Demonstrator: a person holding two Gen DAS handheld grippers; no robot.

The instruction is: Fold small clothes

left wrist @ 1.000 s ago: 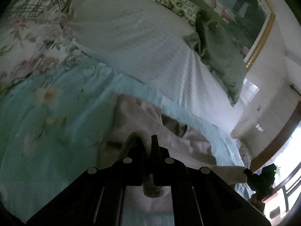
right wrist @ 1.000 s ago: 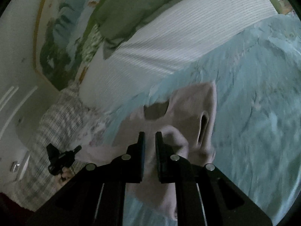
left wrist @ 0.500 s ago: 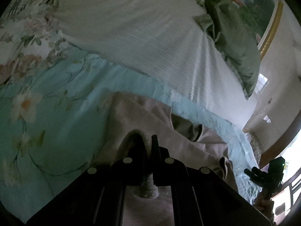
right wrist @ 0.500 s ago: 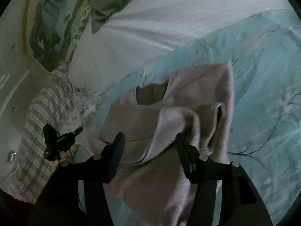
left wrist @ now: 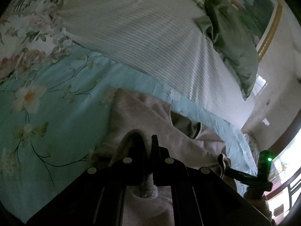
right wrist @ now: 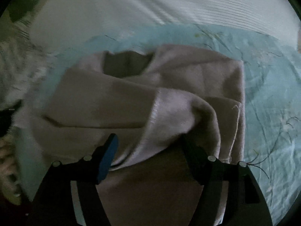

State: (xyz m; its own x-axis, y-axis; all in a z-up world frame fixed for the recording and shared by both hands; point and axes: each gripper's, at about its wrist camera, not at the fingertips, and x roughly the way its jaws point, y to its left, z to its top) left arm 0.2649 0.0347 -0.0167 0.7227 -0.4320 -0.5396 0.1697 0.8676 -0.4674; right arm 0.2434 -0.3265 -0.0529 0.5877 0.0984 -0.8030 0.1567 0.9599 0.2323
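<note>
A small pale pink garment [left wrist: 143,116] lies rumpled on a light blue floral bedsheet [left wrist: 56,101]. My left gripper [left wrist: 148,141] is shut on a bunched fold of the garment, cloth pinched between its fingers. In the right wrist view the same garment [right wrist: 131,98] spreads below, neck opening at the top. My right gripper [right wrist: 150,143] hangs over it with its jaws opening; a loose fold lies between the fingers, and the pads stand clear of it. The right gripper [left wrist: 263,167] also shows at the left wrist view's right edge.
A white ribbed blanket [left wrist: 141,28] covers the bed beyond the garment, with a green pillow [left wrist: 235,43] on it. A framed picture [left wrist: 263,3] hangs on the wall. A hand [right wrist: 7,162] shows at the right wrist view's left edge.
My right gripper went from shut on a fold of the garment to wide open and tipped down over it; the fold dropped. My left gripper kept its grip and sank closer to the bed.
</note>
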